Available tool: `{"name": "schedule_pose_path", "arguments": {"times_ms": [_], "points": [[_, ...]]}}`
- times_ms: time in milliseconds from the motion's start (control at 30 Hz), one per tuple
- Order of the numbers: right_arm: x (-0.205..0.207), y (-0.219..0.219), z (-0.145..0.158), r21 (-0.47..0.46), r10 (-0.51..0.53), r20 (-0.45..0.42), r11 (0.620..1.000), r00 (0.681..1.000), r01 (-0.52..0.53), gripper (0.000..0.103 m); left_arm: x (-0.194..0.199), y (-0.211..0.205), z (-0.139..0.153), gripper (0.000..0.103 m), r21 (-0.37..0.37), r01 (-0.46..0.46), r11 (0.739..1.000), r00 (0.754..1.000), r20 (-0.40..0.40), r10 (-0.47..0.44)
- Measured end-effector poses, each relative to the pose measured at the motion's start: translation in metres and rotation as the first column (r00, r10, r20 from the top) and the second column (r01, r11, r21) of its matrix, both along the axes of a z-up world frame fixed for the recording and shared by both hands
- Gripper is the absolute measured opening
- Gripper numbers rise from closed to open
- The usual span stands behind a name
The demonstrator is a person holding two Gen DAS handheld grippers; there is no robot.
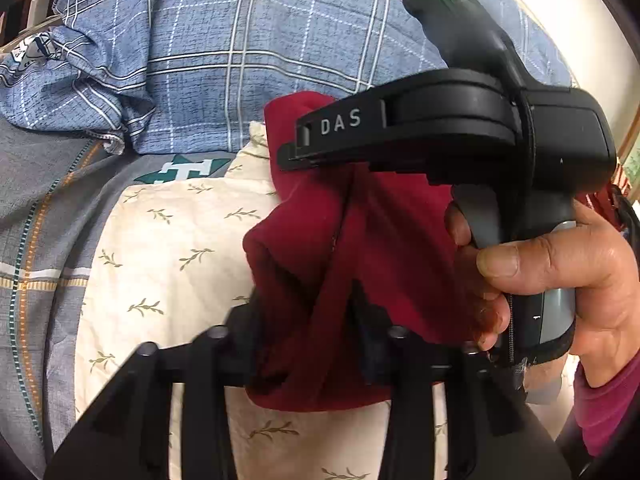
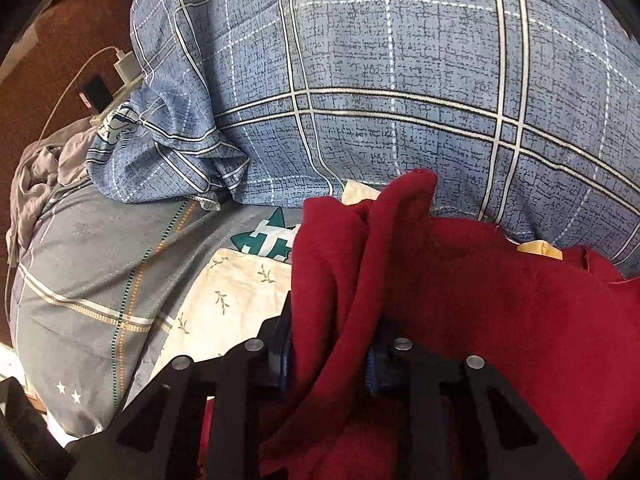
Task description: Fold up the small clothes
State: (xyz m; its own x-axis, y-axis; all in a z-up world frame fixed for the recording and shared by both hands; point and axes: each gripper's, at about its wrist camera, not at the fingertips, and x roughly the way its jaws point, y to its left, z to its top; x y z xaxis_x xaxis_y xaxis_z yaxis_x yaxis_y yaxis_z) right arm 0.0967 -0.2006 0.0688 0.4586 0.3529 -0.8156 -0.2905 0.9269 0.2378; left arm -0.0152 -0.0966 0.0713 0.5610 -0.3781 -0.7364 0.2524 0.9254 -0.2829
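The left hand-held gripper point(image 1: 308, 320) is pinching a bunched fold of the red garment point(image 1: 360, 240), jaws nearly closed on it. The right hand-held gripper point(image 2: 330, 360) is clamping a soft, fleecy ridge of the same cloth, which is running away from the jaws. The garment is hanging between both, just above the leaf-print sheet point(image 1: 168, 248); beyond, the plaid quilt point(image 2: 400, 80) is bulging.

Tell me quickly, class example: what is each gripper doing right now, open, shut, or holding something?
Left gripper: shut on the red garment.
Right gripper: shut on a bunched fold of the same red garment.
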Motion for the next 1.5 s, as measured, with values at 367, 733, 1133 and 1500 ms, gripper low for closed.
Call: {"name": "schedule_pose_path", "arguments": {"times_ms": [367,733,1133,1500], "points": [[-0.036,-0.065,0.063,0.074,-0.010,0.100,0.997,0.995,0.002,0.020,-0.020,-0.042,0.049,0.019,-0.085,0.104,0.991,0.992,0.086,-0.097],[-0.053,-0.203,0.071,0.081,-0.204,0.104,0.977,0.973,0.196,0.018,-0.015,-0.173,0.063,0.019,-0.086,0.297,0.951,0.954,0.074,-0.292],[-0.041,-0.284,-0.009,0.164,-0.371,-0.063,0.912,0.926,0.377,0.034,-0.023,-0.205,0.041,0.061,-0.092,0.391,0.916,0.918,-0.039,-0.395],[-0.102,-0.274,-0.008,0.357,-0.331,-0.137,0.862,0.933,0.359,0.070,-0.016,-0.125,0.034,0.065,0.008,0.175,0.985,0.984,-0.017,-0.175]]}}
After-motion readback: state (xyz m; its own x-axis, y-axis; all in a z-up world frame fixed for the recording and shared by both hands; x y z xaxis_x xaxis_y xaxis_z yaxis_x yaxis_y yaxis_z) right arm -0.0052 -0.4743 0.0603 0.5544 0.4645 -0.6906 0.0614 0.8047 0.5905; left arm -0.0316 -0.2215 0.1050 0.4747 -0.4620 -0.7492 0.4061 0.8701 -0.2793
